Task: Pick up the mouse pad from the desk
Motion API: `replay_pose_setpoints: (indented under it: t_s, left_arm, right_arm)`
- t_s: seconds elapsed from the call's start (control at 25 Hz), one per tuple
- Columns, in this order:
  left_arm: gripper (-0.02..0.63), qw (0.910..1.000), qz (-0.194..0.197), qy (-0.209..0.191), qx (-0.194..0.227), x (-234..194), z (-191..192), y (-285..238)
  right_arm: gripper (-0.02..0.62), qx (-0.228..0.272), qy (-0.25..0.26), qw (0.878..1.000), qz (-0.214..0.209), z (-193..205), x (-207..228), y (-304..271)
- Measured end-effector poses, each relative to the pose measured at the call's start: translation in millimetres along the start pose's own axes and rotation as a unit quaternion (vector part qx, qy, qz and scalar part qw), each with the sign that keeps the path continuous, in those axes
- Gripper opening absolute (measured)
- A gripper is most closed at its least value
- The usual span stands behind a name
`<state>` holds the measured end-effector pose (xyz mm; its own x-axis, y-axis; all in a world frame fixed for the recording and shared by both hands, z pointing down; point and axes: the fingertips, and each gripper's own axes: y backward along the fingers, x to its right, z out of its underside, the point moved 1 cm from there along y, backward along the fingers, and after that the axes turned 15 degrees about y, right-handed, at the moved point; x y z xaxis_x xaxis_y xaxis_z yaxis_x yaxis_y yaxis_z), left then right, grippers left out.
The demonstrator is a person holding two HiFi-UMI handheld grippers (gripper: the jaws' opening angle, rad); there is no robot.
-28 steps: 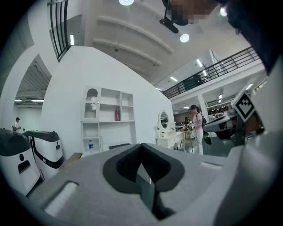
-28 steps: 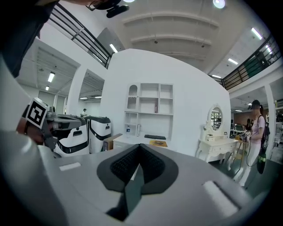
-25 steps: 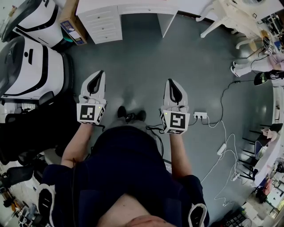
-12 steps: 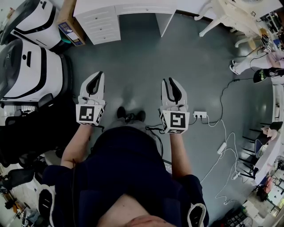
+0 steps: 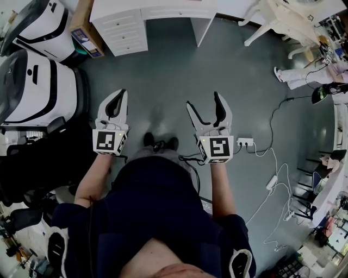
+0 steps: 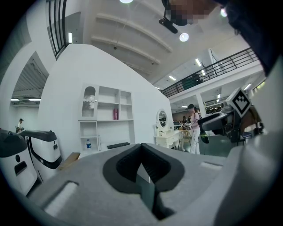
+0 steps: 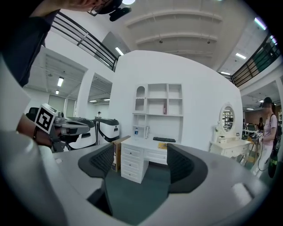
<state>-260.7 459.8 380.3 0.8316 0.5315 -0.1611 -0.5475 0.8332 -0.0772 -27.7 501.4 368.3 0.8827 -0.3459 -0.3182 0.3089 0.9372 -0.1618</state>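
Head view has both tools held level over the grey floor [image 5: 163,70], well short of the white bench [image 5: 163,10]. The left tool [image 5: 122,92] is closed up, its jaws pressed together with nothing between them. The right tool [image 5: 203,99] has just been opening its jaws, which stand wide and hold nothing; only floor and the bench's drawers [image 7: 131,164] show through the gap. Right gripper view puts the mouse pad [image 7: 162,145], a small yellowish patch, flat on the bench top near its front edge, just in front of a dark keyboard [image 7: 164,139], well apart from both tools.

Left tool [image 5: 120,93] closed; right tool [image 5: 204,101] just opened, empty.
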Motion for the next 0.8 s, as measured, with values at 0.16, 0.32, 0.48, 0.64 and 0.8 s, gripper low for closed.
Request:
replay_pose_setpoints:
  t_s: [0.16, 0.32, 0.48, 0.64, 0.8]
  left_arm:
    - [0.002, 1.0, 0.005, 0.004, 0.0, -11, -1, -1]
    - [0.002, 0.9998, 0.019, 0.004, -0.003, -27, -2, -3]
    - [0.002, 0.9993, 0.037, 0.006, -0.009, -43, -1, -10]
    - [0.002, 0.9989, 0.044, 0.002, -0.011, -58, -1, -21]
    - [0.002, 0.9991, 0.041, 0.004, -0.011, -69, -3, -37]
  right_arm:
    - [0.4, 0.009, 0.001, 1.0, 0.003, -9, -1, -11]
    - [0.413, 0.011, 0.007, 1.0, 0.013, -18, -4, -31]
    - [0.413, 0.01, 0.014, 0.999, 0.026, -23, -6, -53]
    - [0.411, 0.01, 0.011, 0.999, 0.034, -25, -4, -75]
    - [0.411, 0.004, 0.015, 0.999, 0.031, -20, 5, -95]
